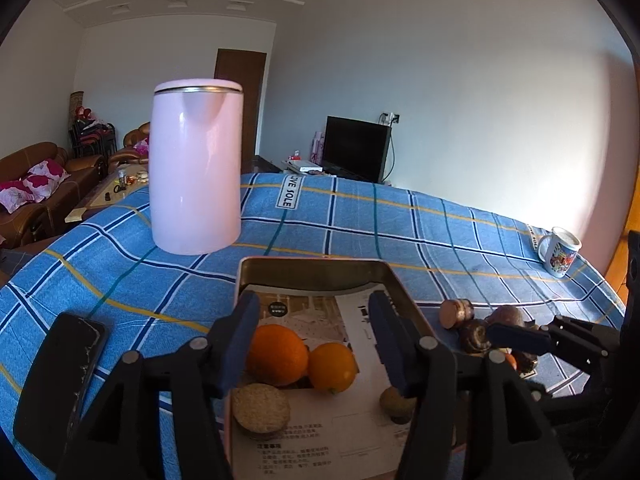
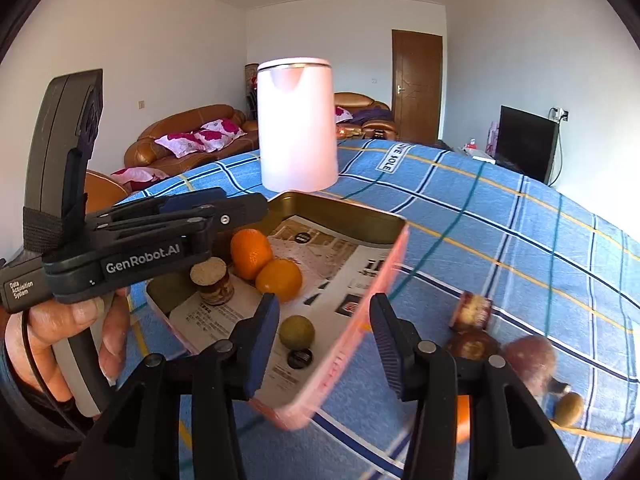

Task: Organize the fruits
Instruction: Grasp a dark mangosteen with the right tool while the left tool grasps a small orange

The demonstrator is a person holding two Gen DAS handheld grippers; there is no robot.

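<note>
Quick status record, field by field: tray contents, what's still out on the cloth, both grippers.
tray: pink-walled tin tray, paper-lined, on the blue plaid cloth
in tray: two oranges, a cork-topped brown piece, a small green-brown fruit
outside tray: several dark brown pieces and a small green-brown one on the cloth, right of the tray
left gripper: open, over the tray, holding nothing
right gripper: open, above the tray's near wall, holding nothing
other: pink kettle behind the tray; mug; phone

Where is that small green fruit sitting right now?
The small green fruit lies inside the tray on the printed paper, at its near end, just in front of the two oranges; another like it lies on the tablecloth.
</note>
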